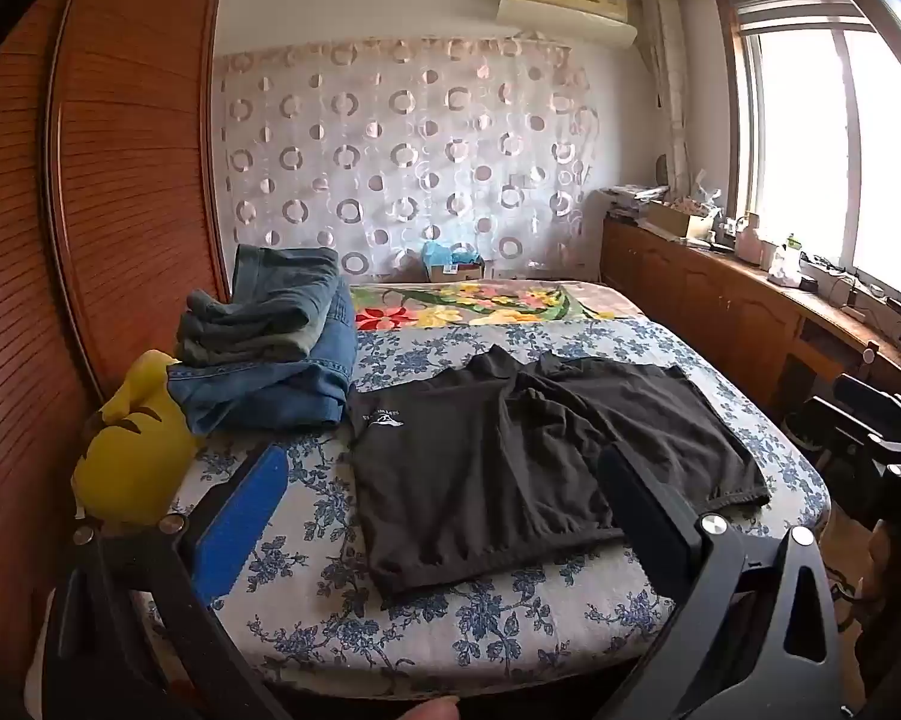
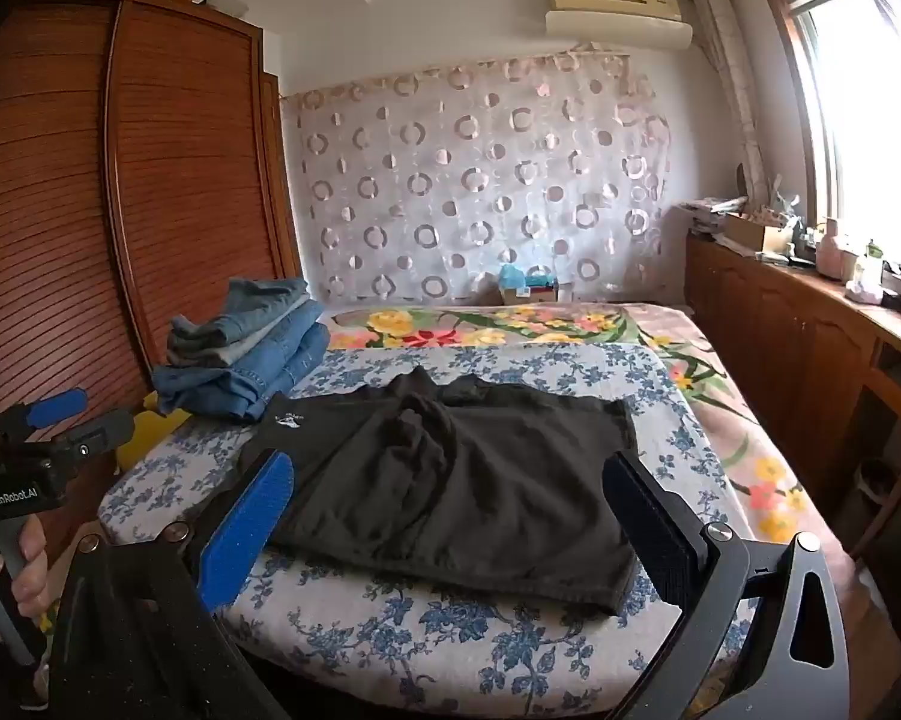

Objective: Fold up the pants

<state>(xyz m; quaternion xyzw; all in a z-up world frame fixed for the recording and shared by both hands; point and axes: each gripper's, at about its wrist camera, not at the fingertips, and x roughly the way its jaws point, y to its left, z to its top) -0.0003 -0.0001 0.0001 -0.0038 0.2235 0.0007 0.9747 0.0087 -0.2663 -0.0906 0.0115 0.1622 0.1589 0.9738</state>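
Black pants [image 1: 510, 456] lie spread on the blue floral bedcover [image 1: 450, 618], legs toward the near edge and a small white logo near the left side. They also show in the right wrist view [image 2: 462, 480]. My left gripper [image 1: 444, 468] is open and empty, held above the near edge of the bed, its fingers straddling the pants' left leg in view. My right gripper [image 2: 450, 480] is open and empty, hovering over the pants' near hem. The left gripper [image 2: 60, 420] also shows at the left of the right wrist view, held by a hand.
A stack of folded jeans [image 1: 270, 348] sits at the bed's left, beside a yellow plush toy [image 1: 132, 450]. A wooden wardrobe [image 1: 90, 180] stands at left. A wooden cabinet [image 1: 720, 300] with clutter runs under the window at right. A flowered blanket [image 1: 480, 300] covers the far bed.
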